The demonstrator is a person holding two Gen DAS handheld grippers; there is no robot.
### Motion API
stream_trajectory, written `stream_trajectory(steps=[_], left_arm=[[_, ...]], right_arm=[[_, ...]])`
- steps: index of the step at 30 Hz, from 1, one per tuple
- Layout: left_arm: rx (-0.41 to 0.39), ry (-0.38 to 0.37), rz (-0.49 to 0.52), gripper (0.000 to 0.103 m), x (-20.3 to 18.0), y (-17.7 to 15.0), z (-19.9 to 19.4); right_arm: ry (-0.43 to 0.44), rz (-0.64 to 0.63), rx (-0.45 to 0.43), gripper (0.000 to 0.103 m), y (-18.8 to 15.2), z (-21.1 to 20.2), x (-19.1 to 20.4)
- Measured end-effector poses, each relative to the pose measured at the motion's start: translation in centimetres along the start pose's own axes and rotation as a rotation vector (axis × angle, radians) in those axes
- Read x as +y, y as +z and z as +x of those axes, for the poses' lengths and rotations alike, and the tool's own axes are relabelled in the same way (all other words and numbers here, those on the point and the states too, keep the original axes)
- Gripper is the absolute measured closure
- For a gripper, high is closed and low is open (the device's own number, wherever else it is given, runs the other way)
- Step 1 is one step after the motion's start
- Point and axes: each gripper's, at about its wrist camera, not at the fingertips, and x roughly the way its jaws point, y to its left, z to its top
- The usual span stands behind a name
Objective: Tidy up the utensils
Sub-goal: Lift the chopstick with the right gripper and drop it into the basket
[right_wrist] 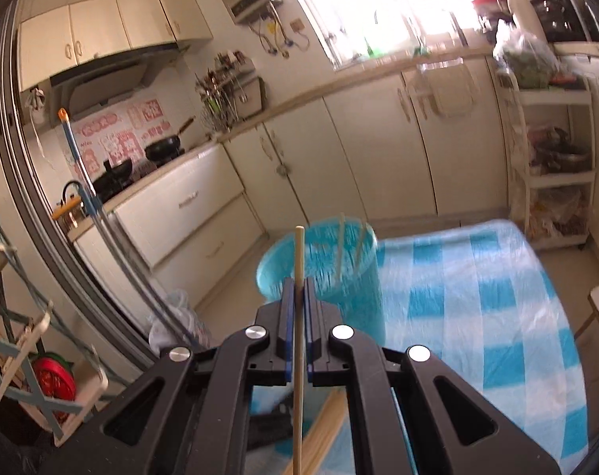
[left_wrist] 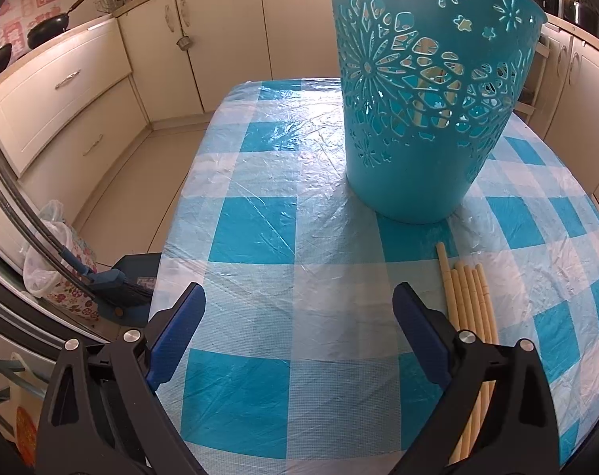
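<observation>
Upper edge of the left wrist view is cropping the rim of the teal basket [left_wrist: 426, 118]; through its cut-outs only pale slivers of the sticks inside are showing. At lower right, the black gripper frame is covering the near ends of the loose chopsticks [left_wrist: 467, 301]. In the right wrist view, motion blur is smearing the basket [right_wrist: 339, 277], the two sticks standing in it and the checked tablecloth [right_wrist: 497, 297]. The held chopstick [right_wrist: 298, 316] is running off the bottom edge, and the black gripper frame is hiding part of the chopstick pile [right_wrist: 323, 431] lying below
</observation>
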Motion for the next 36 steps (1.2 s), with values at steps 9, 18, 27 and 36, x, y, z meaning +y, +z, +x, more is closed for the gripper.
stream_trajectory(steps=[9, 18, 27, 36], left_arm=[[0.002, -0.006, -0.006, 0.011, 0.2, 0.0, 0.1], [0.003, -0.014, -0.013, 0.011, 0.3, 0.0, 0.3], [0.001, -0.004, -0.017, 0.011, 0.4, 0.0, 0.4], [-0.005, 0.005, -0.042, 0.011, 0.8, 0.0, 0.1]], right_arm=[[-0.101, 0.013, -0.298, 0.098, 6.6, 4.5, 2.0], [-0.261, -0.063, -0.216, 0.097, 2.3, 10.6, 0.6], [-0.255, -0.073, -0.177, 0.083, 0.2, 6.5, 0.1], [-0.263, -0.007, 0.100, 0.067, -8.4, 3.0, -0.9]])
